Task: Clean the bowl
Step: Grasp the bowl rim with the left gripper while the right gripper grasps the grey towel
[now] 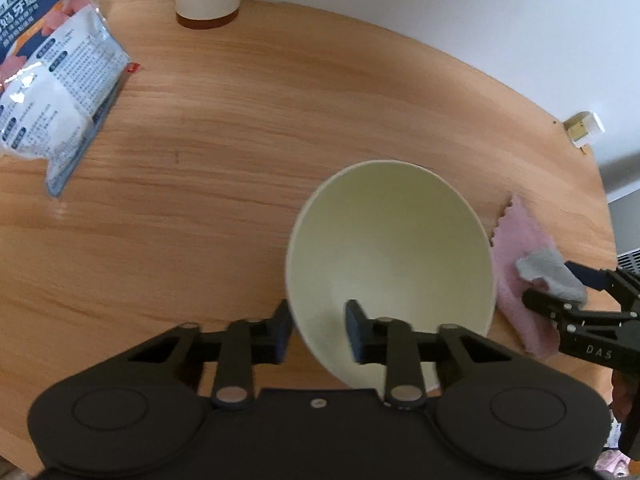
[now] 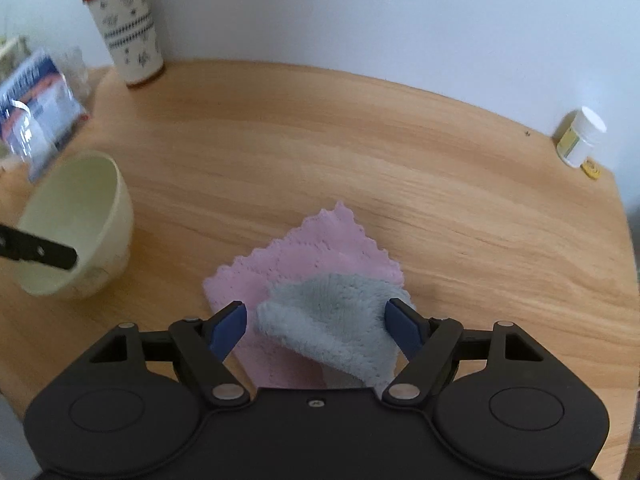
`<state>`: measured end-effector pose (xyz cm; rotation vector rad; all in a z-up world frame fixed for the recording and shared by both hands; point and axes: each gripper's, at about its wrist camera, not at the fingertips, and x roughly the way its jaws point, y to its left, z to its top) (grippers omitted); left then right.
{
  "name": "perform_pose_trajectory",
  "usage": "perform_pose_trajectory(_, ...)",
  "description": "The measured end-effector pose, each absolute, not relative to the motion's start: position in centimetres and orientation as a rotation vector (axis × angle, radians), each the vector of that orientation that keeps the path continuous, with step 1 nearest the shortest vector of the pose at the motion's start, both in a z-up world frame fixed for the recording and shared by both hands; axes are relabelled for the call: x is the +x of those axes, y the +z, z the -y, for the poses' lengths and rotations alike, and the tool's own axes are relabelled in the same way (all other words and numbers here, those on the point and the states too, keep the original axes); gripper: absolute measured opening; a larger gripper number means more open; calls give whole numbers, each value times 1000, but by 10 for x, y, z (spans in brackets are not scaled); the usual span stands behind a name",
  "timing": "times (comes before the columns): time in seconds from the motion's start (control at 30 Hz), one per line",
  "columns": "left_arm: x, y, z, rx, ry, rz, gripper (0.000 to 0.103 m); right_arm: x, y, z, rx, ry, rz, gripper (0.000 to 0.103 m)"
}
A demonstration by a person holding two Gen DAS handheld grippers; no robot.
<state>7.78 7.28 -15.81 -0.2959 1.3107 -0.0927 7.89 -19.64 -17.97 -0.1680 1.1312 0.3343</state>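
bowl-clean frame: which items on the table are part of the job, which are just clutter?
In the job:
- cream bowl, its near rim between the left gripper fingers
- pink-and-grey cloth, between the open fingers of the right gripper

Lying about:
- patterned paper cup
- printed plastic packet
- small white-capped bottle
- wooden table
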Motion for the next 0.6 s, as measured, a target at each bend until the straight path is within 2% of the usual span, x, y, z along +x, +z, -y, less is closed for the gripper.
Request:
perform_pose_trajectory(0.13, 79, -158, -72, -262, -120, -1310, 23, 78, -186, 191, -247, 326, -1139, 77)
perform_pose_trajectory(0.17, 79, -159, -71, -257, -124, -1312, 23, 78, -187, 190, -257, 320, -1143, 70)
perform_pose_trajectory(0.27, 80, -159, -71, -246, -139, -1312, 23, 78, -190, 193, -251, 307, -1164, 60)
perform_pose_trajectory(0.37, 81, -161, -72, -242, -159, -1314, 23, 78, -190, 192, -272, 323, -1159, 54)
perform_pose_trajectory(0.47, 82, -163, -71, -235, -167, -1314, 22, 77, -189, 190, -314, 355, -1152, 45)
perform_pose_trajectory(0.57, 82, -163, -72, -233, -175, -1309, 21, 77, -188, 187, -341, 371, -1153, 31)
perform_pose_trajectory(0.6, 82, -163, -74, -238, -178, -1308, 20, 77, -187, 187, -349, 378, -1155, 29)
